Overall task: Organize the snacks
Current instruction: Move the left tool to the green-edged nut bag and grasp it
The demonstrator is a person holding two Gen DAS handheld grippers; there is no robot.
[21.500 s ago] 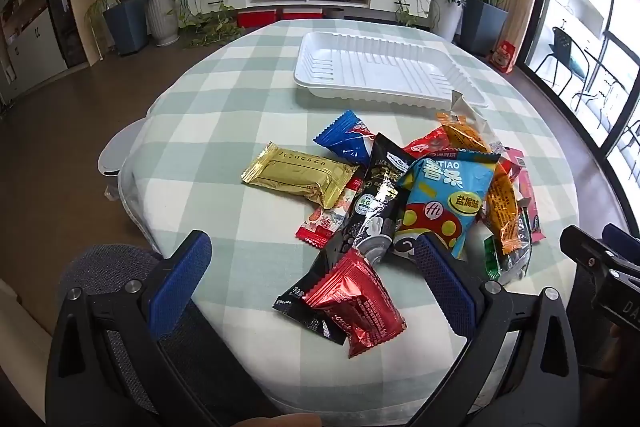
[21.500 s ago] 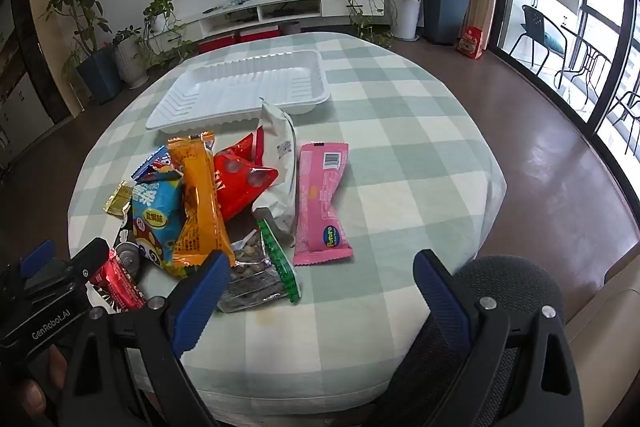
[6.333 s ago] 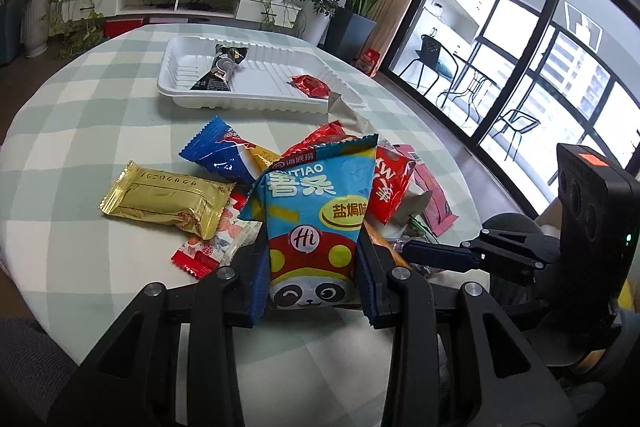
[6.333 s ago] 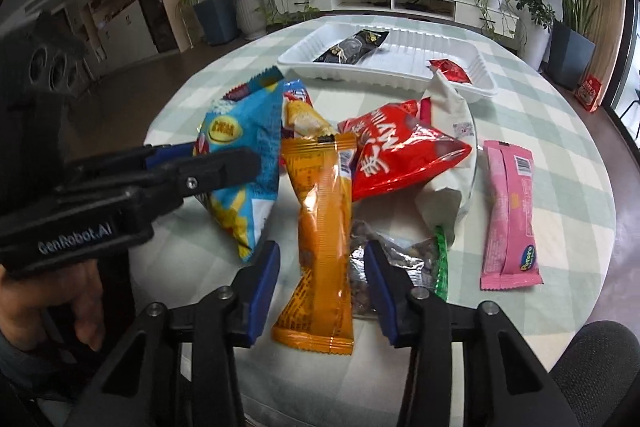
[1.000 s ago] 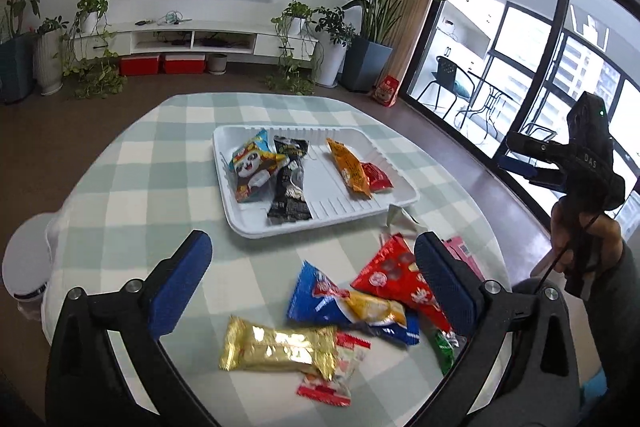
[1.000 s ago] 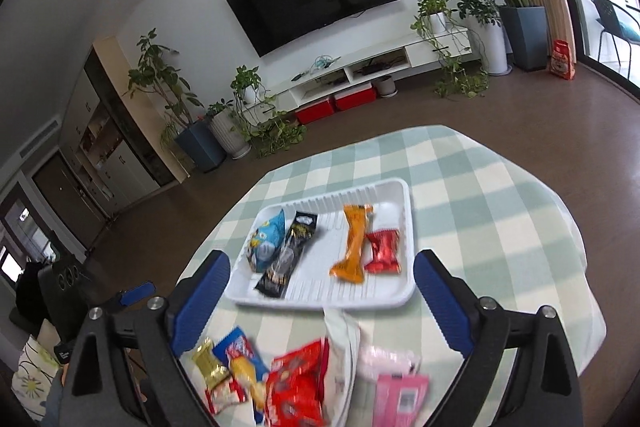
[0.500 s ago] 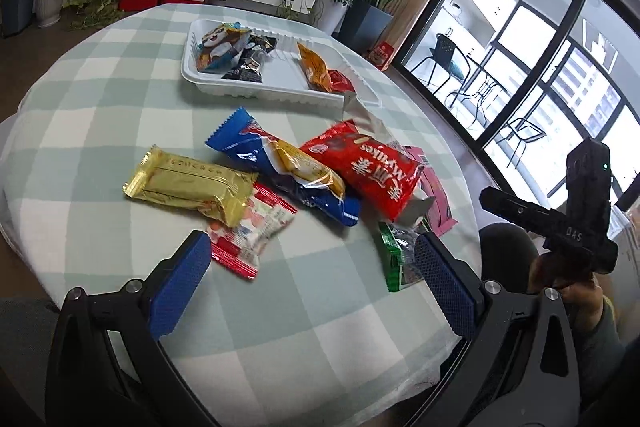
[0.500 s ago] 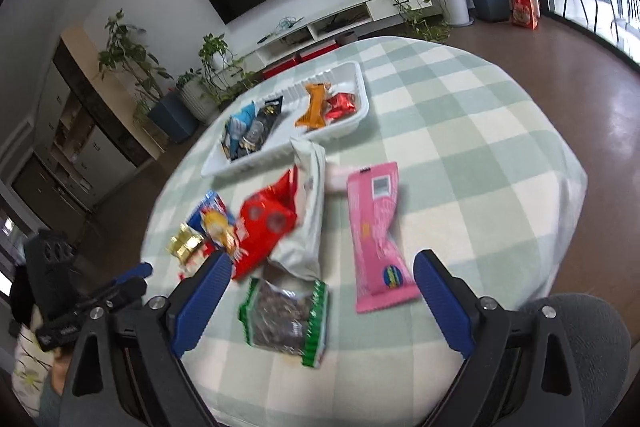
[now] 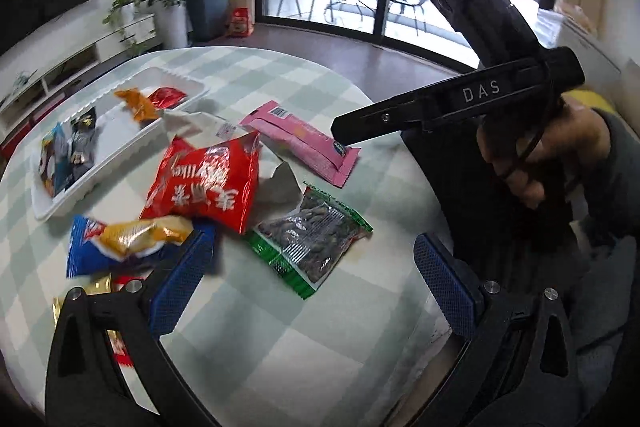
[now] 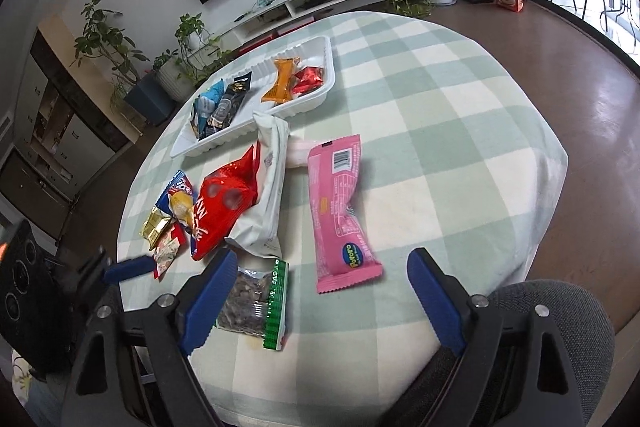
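Looking along the left gripper [image 9: 316,279], its blue-padded jaws stand spread wide with nothing pinched; the clear green-edged packet of dark seeds [image 9: 310,237] lies on the checked green-and-white tablecloth [image 9: 280,339] just ahead, between the two pads but untouched. Its long axis runs diagonally, from lower left up to the right. Only this view shows the person's hand [image 9: 536,155] wrapped around the black handle of the right gripper [image 9: 420,109], seen from the side at the right with one black finger reaching over the long pink wrapper [image 9: 304,143]. That wrapper lies slanted, its barcode end toward the white plastic tray [image 9: 100,167]. A red crinkled snack bag [image 9: 208,183] rests partly on a blue-and-yellow packet [image 9: 120,239].

From the right wrist, the right gripper [image 10: 316,291] shows its jaws wide apart and closing, with nothing pressed between them; the pink wrapper's [image 10: 340,211] near end lies on the cloth between the pads, its long axis running away from the camera, barcode end farthest. This view alone shows the tray's [image 10: 320,95] contents plainly: a blue bag and a black packet on the left side, an orange packet and a small red one on the right. It also shows a white bag [image 10: 270,187] lying lengthwise beside the red one [image 10: 220,215], a small gold packet [image 10: 154,225], and the left gripper's blue pad [image 10: 130,267] at the left edge.
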